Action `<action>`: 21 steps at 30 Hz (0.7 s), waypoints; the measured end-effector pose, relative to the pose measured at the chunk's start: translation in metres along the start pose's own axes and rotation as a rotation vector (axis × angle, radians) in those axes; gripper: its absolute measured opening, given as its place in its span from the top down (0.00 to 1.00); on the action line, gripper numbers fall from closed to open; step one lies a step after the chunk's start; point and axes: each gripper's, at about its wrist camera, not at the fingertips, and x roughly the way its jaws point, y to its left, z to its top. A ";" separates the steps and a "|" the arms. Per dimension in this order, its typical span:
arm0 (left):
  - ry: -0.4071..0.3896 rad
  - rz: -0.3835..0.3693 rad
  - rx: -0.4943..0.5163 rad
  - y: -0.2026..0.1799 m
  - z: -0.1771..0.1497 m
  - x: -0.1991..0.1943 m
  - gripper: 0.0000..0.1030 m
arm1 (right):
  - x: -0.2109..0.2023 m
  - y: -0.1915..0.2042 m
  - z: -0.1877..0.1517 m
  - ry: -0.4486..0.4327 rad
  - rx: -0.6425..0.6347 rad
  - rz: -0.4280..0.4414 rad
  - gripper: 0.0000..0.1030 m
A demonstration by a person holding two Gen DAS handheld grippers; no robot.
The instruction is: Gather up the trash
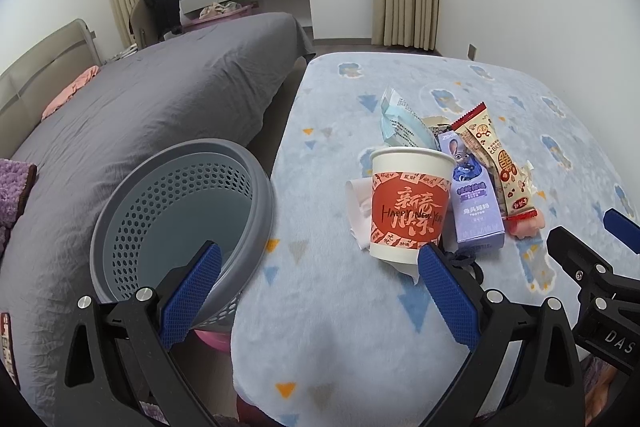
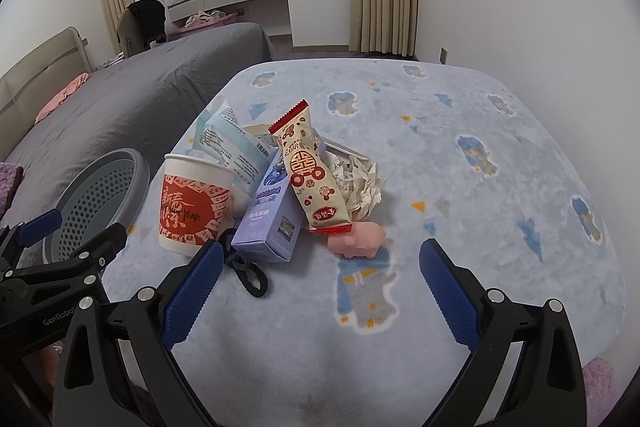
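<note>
Basically nothing binned: grey basket looks empty, paper cup, purple box, snack wrapper piled right of basket; left gripper and right gripper both spread apart, holding nothing.

matt paper cup, glossy snack wrapper, perforated plastic basket, fleecy blanket

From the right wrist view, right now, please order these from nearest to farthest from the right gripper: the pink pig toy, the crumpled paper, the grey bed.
Measured from the right gripper:
1. Pink pig toy, just ahead on the blanket.
2. Crumpled paper, behind the pig, right of the snack wrapper.
3. Grey bed, far left, beyond the blanket.
</note>
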 end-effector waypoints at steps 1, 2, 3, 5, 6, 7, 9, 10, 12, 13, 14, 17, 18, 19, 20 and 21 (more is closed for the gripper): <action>0.001 0.000 0.000 0.000 0.000 0.000 0.06 | 0.000 0.000 0.000 0.000 0.000 -0.002 0.09; 0.000 0.000 0.000 0.000 0.000 0.000 0.06 | 0.000 0.000 0.000 0.000 0.000 -0.002 0.09; 0.000 0.000 0.000 0.000 0.000 0.000 0.06 | 0.000 0.000 0.000 0.000 0.001 -0.002 0.09; 0.000 0.000 0.000 0.000 0.000 0.000 0.06 | -0.002 0.000 0.001 -0.001 0.001 -0.002 0.09; 0.000 0.000 0.001 0.000 0.000 0.000 0.06 | -0.003 0.001 0.001 -0.002 0.001 -0.002 0.09; 0.000 0.000 0.001 0.000 0.000 0.000 0.06 | -0.002 0.000 0.002 -0.002 0.001 -0.001 0.09; 0.000 -0.001 0.000 0.000 0.000 0.000 0.06 | -0.003 0.000 0.002 -0.003 0.001 -0.001 0.09; 0.000 -0.001 0.001 0.000 0.000 0.000 0.06 | -0.003 0.000 0.002 -0.002 0.001 -0.001 0.09; 0.001 0.000 0.001 0.000 0.000 0.000 0.06 | -0.003 0.000 0.002 -0.003 0.002 -0.001 0.09; 0.001 0.000 0.001 0.000 0.000 0.000 0.06 | -0.003 0.000 0.002 -0.002 0.001 -0.001 0.09; 0.000 0.000 0.000 0.000 0.000 0.000 0.06 | -0.003 0.000 0.002 -0.002 0.001 0.000 0.09; 0.000 0.000 0.000 0.000 0.000 0.000 0.06 | -0.003 0.000 0.002 -0.003 0.001 0.000 0.09; 0.000 0.000 0.001 0.000 0.000 0.000 0.06 | -0.003 0.000 0.002 -0.003 0.001 0.001 0.09; 0.000 0.000 0.000 0.000 0.000 0.000 0.06 | -0.003 0.000 0.002 -0.003 0.001 0.001 0.09; 0.001 0.000 0.001 0.000 0.000 0.000 0.06 | -0.003 0.000 0.002 -0.003 0.001 0.000 0.09; 0.001 0.000 0.001 0.000 0.000 0.000 0.06 | -0.003 0.000 0.002 -0.002 0.002 0.000 0.09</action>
